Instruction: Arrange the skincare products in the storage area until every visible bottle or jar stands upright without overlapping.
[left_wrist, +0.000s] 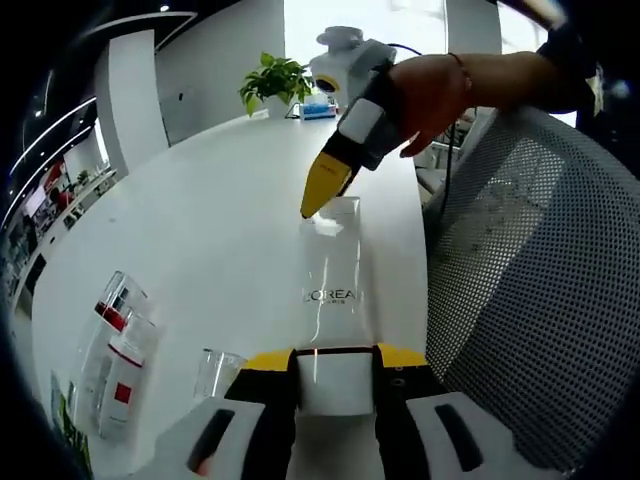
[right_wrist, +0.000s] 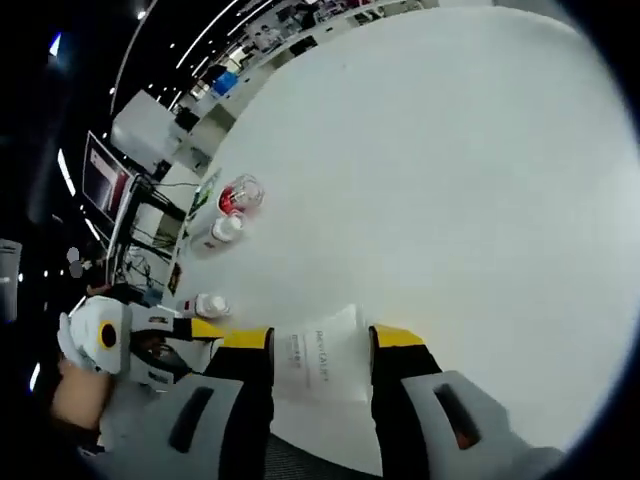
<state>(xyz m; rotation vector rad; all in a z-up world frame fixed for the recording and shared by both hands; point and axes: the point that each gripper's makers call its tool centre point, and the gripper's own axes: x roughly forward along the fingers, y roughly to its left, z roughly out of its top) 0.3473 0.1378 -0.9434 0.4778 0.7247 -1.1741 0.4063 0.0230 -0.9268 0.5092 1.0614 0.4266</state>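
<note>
While both sets of fingers are closed on one object, that object is a clear L'Oréal box (left_wrist: 333, 290) lying lengthwise on the white bench (left_wrist: 200, 220). The left gripper (left_wrist: 335, 365) grips the near end of the box, fingers narrowed to the box's width. In the left gripper view the right gripper (left_wrist: 340, 170), held by a hand (left_wrist: 440, 90), meets the far end of the box with a yellow fingertip (left_wrist: 322, 188) at its top edge; only one fingertip is distinct there. In the right gripper view the right gripper (right_wrist: 320, 350) has the box (right_wrist: 320, 365) between its fingers, printed face up, with the left gripper (right_wrist: 150, 335) coming in from the left at the box's other end. The left gripper view adds two boxed red-and-white products (left_wrist: 115, 345) lying flat at lower left, a small clear jar (left_wrist: 218, 370) beside the left fingers, a potted plant (left_wrist: 275, 85) at the bench's far end, and a mesh chair back (left_wrist: 530, 300) on the right. The right gripper view adds a red-lidded clear jar (right_wrist: 240, 195), a white-capped bottle (right_wrist: 222, 232) just beside it and another white-capped item (right_wrist: 210, 305) near the bench edge; whether these stand upright is hard to make out. Box contents cannot be seen.
</note>
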